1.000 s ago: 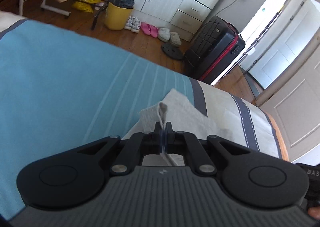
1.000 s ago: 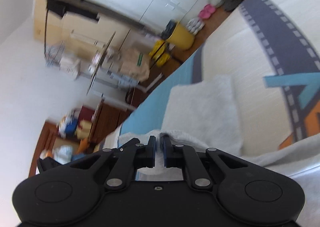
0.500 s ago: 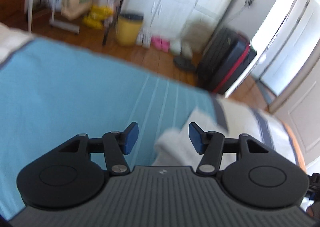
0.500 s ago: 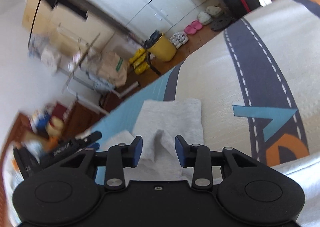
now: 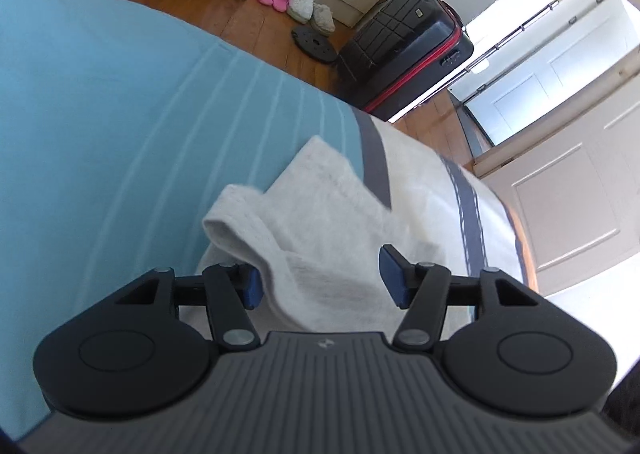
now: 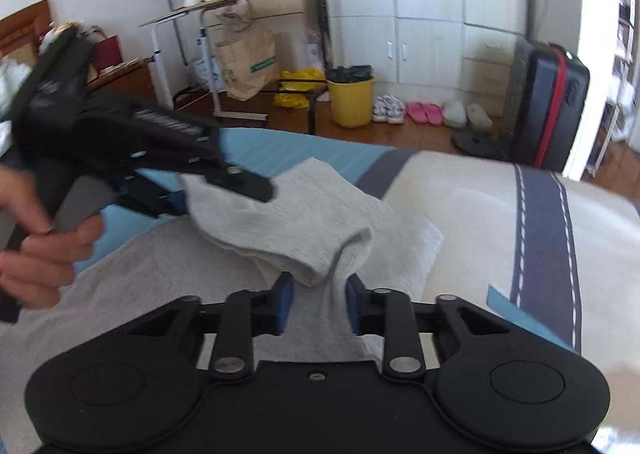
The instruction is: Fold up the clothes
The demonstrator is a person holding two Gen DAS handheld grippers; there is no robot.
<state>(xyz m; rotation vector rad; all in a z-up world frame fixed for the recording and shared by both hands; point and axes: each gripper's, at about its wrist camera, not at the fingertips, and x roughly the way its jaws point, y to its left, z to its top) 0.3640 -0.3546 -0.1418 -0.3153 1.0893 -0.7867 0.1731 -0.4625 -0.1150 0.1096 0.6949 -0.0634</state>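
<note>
cloth (image 5: 320,221): grey, on the bed (image 5: 100,101), long axis running away from me.
left claw (image 5: 320,278): released - fold between its fingers.
right claw (image 6: 318,304): released, straddling a raised corner - i judge it nearer.

Light grey knit garment (image 5: 320,238) (image 6: 304,221) lies on the bed, partly folded, straddling the boundary between the blue and cream areas of the cover. Upper layer doubled back over the lower one, leaving a rounded, slightly raised fold edge.
</note>
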